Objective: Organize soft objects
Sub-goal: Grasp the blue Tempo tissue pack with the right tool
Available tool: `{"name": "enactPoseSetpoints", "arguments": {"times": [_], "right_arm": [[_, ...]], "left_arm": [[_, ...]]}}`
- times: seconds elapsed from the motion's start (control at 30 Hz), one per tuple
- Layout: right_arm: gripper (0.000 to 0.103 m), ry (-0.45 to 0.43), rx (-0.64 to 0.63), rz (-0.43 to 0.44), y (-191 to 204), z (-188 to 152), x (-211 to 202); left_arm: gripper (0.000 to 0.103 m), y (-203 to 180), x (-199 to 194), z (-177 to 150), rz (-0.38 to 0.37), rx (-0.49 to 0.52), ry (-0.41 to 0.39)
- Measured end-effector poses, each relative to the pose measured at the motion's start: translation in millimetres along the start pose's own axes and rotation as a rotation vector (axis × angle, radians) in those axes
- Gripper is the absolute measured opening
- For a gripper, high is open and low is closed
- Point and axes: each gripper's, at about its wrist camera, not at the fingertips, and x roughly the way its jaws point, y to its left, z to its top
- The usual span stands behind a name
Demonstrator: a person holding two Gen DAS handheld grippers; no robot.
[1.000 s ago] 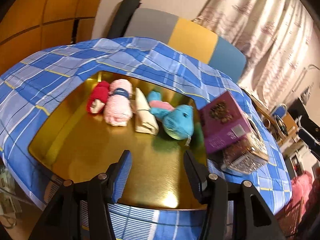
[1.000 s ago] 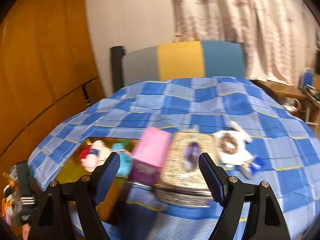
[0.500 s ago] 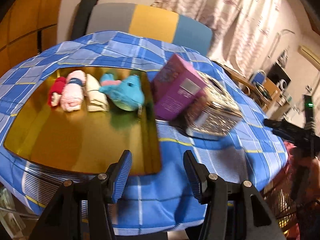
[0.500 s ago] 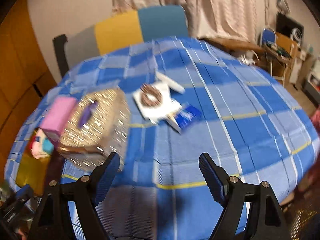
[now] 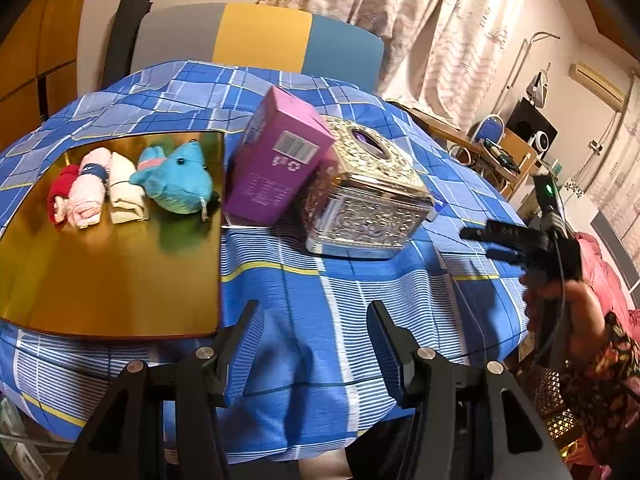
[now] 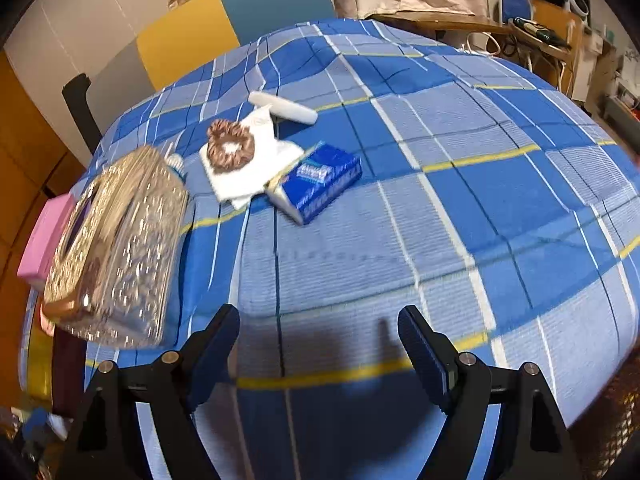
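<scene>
Left wrist view. Our left gripper [image 5: 316, 344] hangs over the near edge of the blue checked tablecloth [image 5: 360, 280], jaws spread, nothing between them. On the left lies a gold tray [image 5: 112, 272]. Along its far side, in a row and touching one another: a red rolled cloth [image 5: 60, 196], a pink rolled cloth [image 5: 90, 192], a cream folded cloth [image 5: 124, 192] and a blue plush toy [image 5: 180, 184]. Just right of the tray a purple box [image 5: 280, 164] stands tilted, leaning against a silver tissue box [image 5: 368, 196]. At the right edge we see the person's right hand [image 5: 560, 292] holding the other gripper.

Right wrist view. Our right gripper [image 6: 320, 344] is also spread wide and empty, above bare tablecloth [image 6: 480, 208]. Well beyond it, mid-table, a brown scrunchie [image 6: 231, 144] sits on a white folded cloth [image 6: 256, 164]. A blue packet [image 6: 316, 180] touches that cloth's near right corner; a white tube [image 6: 282, 107] lies just behind it. The tissue box [image 6: 116, 248] is at left, blurred, with the purple box [image 6: 44, 236] beyond it.
</scene>
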Motion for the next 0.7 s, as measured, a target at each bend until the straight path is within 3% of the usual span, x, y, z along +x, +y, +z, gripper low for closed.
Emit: {"name": "enactPoseSetpoints", "arguments": {"times": [0.23, 0.43, 0.57, 0.7], "right_arm": [[0.085, 0.001, 0.036, 0.013, 7.3, 51.3, 30.7], [0.085, 0.036, 0.066, -0.047, 21.1, 86.3, 72.6], [0.085, 0.092, 0.093, -0.088, 22.7, 94.5, 99.4], [0.083, 0.080, 0.055, -0.104, 22.2, 95.5, 105.2]], "left_arm": [[0.054, -18.3, 8.6, 4.1, -0.010, 0.017, 0.020], [0.054, -33.3, 10.5, 9.4, -0.014, 0.041, 0.027], [0.054, -38.3, 10.8, 13.9, -0.003, 0.049, 0.029], [0.054, -41.5, 13.5, 18.8, 0.002, 0.049, 0.034]]}}
